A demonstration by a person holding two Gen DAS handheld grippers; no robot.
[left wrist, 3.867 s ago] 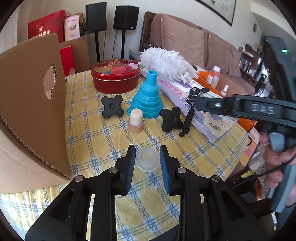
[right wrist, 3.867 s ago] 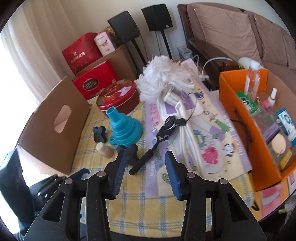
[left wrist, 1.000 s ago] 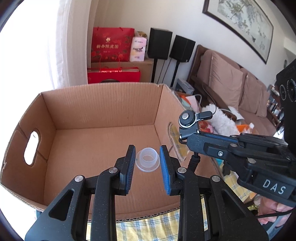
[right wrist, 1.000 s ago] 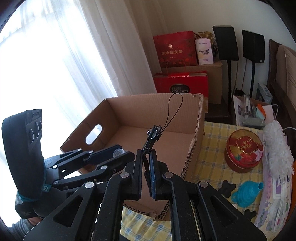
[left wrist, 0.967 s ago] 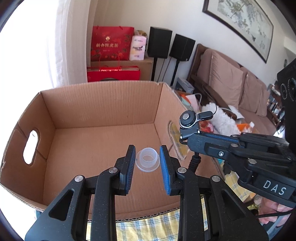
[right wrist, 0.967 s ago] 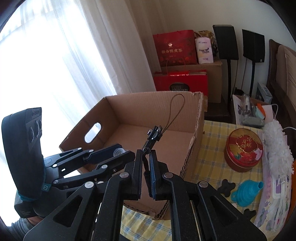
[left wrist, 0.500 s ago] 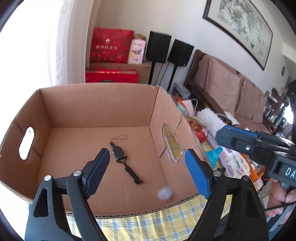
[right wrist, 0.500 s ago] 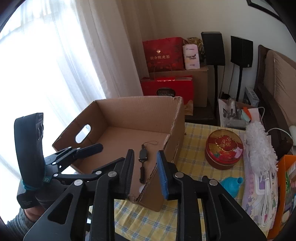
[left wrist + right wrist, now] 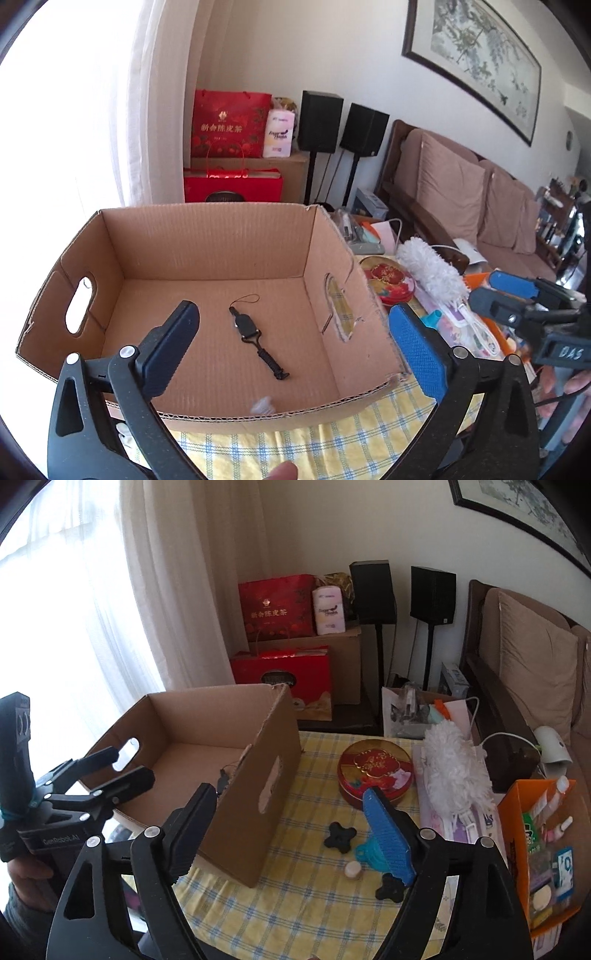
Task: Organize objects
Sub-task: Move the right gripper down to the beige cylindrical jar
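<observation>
Blue-padded jaws on the left gripper (image 9: 291,350) are spread wide and empty now; a second ago they were pinching the little clear cap (image 9: 263,405), which is a blur at 6 o'clock on the floor of the cardboard box (image 9: 207,240), right by the near wall. Just past it, mid-floor, lies the black lanyard clip (image 9: 255,338), dropped by the right gripper (image 9: 291,834), whose fingers also stand apart with nothing between them. So two items are boxed. Further out at 3 o'clock on the checked tablecloth (image 9: 295,901), the black knobs (image 9: 340,837), blue funnel (image 9: 373,853), cork stopper (image 9: 352,869) and red tin (image 9: 375,771) still wait.
</observation>
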